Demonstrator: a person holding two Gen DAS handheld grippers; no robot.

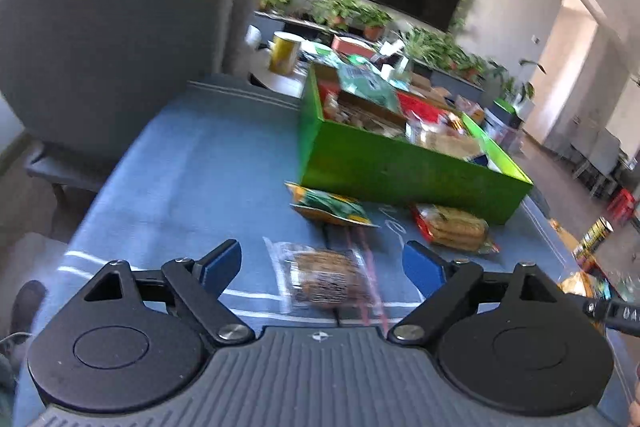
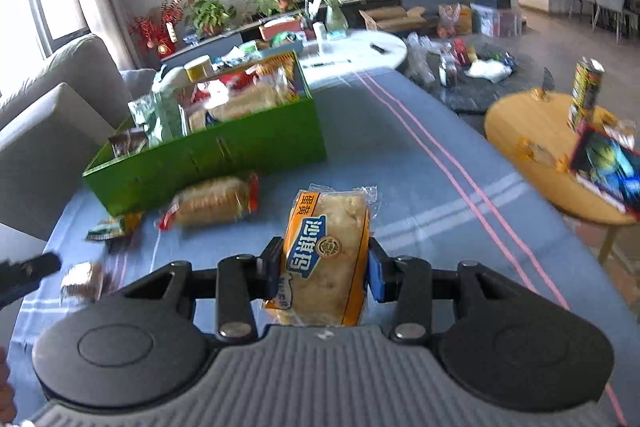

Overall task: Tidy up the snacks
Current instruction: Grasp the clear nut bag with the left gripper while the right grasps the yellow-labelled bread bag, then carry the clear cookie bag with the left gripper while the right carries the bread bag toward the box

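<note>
Right gripper (image 2: 325,269) fingers pinch the orange-labelled bread pack (image 2: 326,255) above the tabletop (image 2: 400,163), left gripper (image 1: 322,263) fingers wide over the dark cake pack (image 1: 326,277); carry it level over the green box (image 2: 208,159) rim, release gently

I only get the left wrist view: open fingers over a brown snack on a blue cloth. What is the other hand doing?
Observer: The right gripper is shut on an orange-labelled pastry, held above the cloth.
Visitor: Is anything off to its right?
Observer: Yes, a round wooden table with a tall yellow can standing on it.
Visitor: Can it see the green box too?
Observer: Yes; the box sits ahead to its left, with a bread pack lying in front of it.
</note>
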